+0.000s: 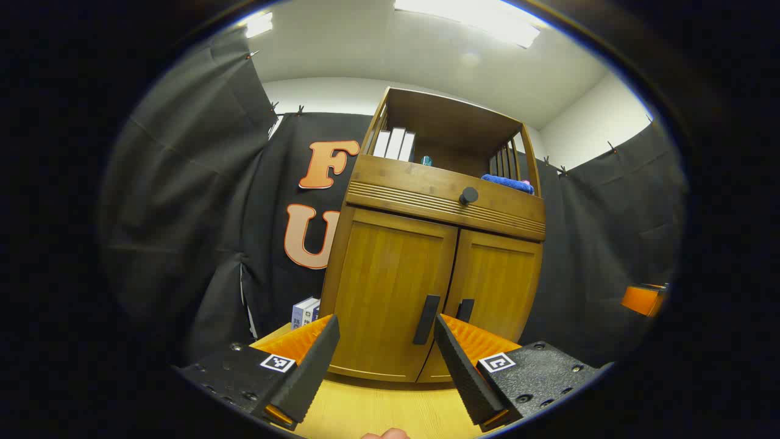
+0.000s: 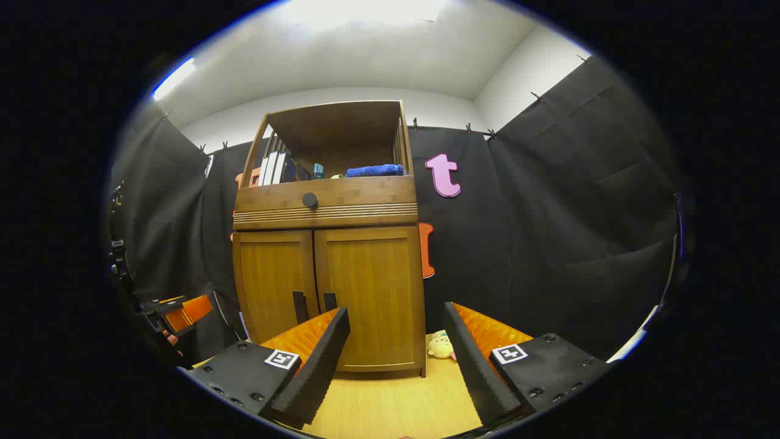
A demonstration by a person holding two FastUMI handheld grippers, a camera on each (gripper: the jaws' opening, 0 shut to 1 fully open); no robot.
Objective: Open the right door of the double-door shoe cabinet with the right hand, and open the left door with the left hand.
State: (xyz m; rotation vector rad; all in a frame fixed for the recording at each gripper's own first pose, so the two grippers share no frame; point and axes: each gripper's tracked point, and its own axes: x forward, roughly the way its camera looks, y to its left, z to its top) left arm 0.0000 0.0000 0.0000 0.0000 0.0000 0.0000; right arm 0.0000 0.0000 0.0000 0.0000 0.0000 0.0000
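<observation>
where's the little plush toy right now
In the right gripper view, the plush toy lies on the wooden floor by the cabinet's lower right corner.

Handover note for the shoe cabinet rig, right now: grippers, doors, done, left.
Left gripper: open, holding nothing, facing the left door, short of its handle.
Right gripper: open, holding nothing, facing the right door; its handle lies to the left of the fingers.
Shoe cabinet: both doors shut.
Done: nothing.
Left: pull the right door open with the right gripper, the left door with the left.
</observation>
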